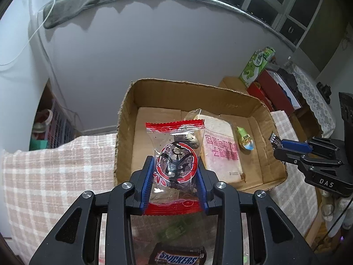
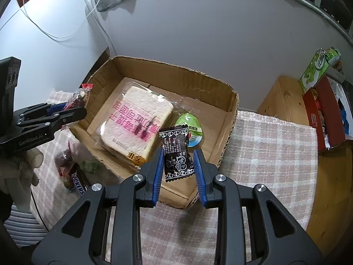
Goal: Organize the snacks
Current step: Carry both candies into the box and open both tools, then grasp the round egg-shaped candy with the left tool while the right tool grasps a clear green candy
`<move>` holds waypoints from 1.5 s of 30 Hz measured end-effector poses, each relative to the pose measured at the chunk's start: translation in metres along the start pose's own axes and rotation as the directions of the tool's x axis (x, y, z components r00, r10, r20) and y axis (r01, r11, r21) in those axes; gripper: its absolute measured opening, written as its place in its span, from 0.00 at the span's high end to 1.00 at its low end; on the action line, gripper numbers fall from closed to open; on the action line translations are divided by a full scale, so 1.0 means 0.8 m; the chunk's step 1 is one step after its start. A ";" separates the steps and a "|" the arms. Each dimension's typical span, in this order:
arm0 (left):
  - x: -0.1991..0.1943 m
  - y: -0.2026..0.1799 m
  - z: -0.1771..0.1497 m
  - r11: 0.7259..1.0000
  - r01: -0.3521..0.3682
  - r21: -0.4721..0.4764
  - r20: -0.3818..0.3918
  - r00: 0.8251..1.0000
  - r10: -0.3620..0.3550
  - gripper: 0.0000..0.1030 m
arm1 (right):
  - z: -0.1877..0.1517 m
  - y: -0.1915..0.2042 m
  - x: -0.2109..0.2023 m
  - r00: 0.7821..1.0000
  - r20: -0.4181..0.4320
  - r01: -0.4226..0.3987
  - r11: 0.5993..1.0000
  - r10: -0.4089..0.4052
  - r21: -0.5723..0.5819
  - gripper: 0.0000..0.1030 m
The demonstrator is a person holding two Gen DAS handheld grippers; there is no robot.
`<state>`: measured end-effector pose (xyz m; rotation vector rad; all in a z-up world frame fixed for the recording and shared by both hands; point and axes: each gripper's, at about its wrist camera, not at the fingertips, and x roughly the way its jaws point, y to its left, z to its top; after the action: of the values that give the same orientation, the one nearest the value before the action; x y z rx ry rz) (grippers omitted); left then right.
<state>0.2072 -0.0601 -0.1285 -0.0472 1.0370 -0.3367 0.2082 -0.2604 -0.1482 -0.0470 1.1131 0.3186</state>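
Left claw pinches red-edged packet, contents unclear; right claw pinches black candy.

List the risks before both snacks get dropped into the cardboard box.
1. The right hand-held gripper seems to touch the black candy packet on one side only, with a gap on the other; it may slip out early.
2. The left hand-held gripper holds its red-trimmed snack bag near the cardboard box wall; a release there might land on the checkered cloth.
3. Both could pile onto the bread pack and green jelly cup.
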 end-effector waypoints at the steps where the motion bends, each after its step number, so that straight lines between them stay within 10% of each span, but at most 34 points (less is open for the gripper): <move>1: 0.002 -0.001 0.001 1.000 -0.001 0.003 -0.002 1.000 0.001 0.67 | 0.000 -0.001 0.003 1.000 -0.002 0.003 1.000 -0.003 0.002 0.73; 5: 0.010 0.000 0.006 1.000 0.000 -0.015 -0.027 1.000 0.000 0.65 | 0.003 -0.001 0.008 1.000 -0.004 0.017 1.000 -0.017 0.005 0.70; 9: 0.009 -0.001 0.006 1.000 -0.016 -0.018 -0.030 0.999 0.015 0.47 | 0.004 0.000 0.006 0.999 0.011 0.031 1.000 -0.031 -0.002 0.39; 25: -0.045 0.025 -0.006 0.998 0.002 -0.059 0.039 0.999 0.000 0.48 | -0.007 0.019 -0.029 0.999 0.053 -0.002 1.000 0.003 -0.020 0.38; 45: -0.111 0.084 -0.131 0.978 -0.010 -0.210 0.017 1.000 0.014 0.48 | -0.108 0.067 -0.043 0.994 -0.051 -0.104 0.990 0.100 -0.094 0.39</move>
<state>0.0944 0.0422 -0.1213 -0.2333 1.0506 -0.2146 0.1045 -0.2335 -0.1498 -0.0839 1.1474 0.4648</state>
